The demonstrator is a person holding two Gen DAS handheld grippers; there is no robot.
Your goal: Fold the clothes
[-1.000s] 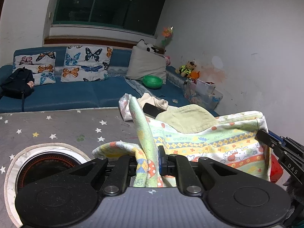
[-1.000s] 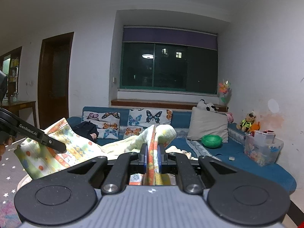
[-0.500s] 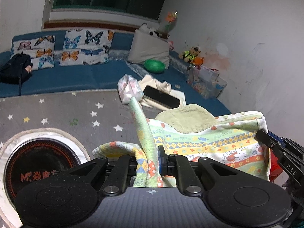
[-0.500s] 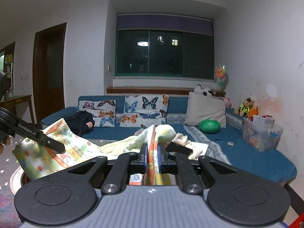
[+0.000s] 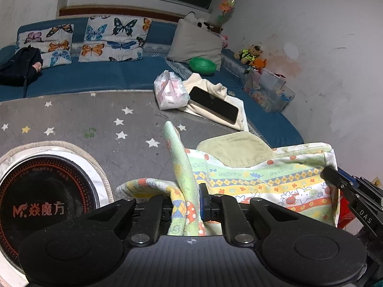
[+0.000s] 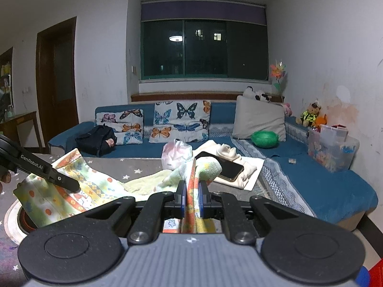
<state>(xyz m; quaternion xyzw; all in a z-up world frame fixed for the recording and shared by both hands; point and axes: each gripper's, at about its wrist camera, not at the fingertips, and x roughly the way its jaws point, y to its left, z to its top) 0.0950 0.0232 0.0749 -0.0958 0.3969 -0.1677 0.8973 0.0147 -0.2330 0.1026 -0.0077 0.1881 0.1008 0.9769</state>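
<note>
The grey star-printed bench (image 5: 71, 119) stands before a blue sofa (image 6: 323, 184), with a phone (image 5: 213, 106) on a cream cloth at about 1 o'clock. The left tongs (image 5: 189, 203) and right tongs (image 6: 191, 196) are each closed tight on an edge of the patterned children's garment (image 5: 258, 179), which hangs stretched between them above the bench. The cloth may land crooked or cover the round burner (image 5: 43, 205) if one side sinks faster. Compared with a second earlier, both views look lower and closer to the bench
</note>
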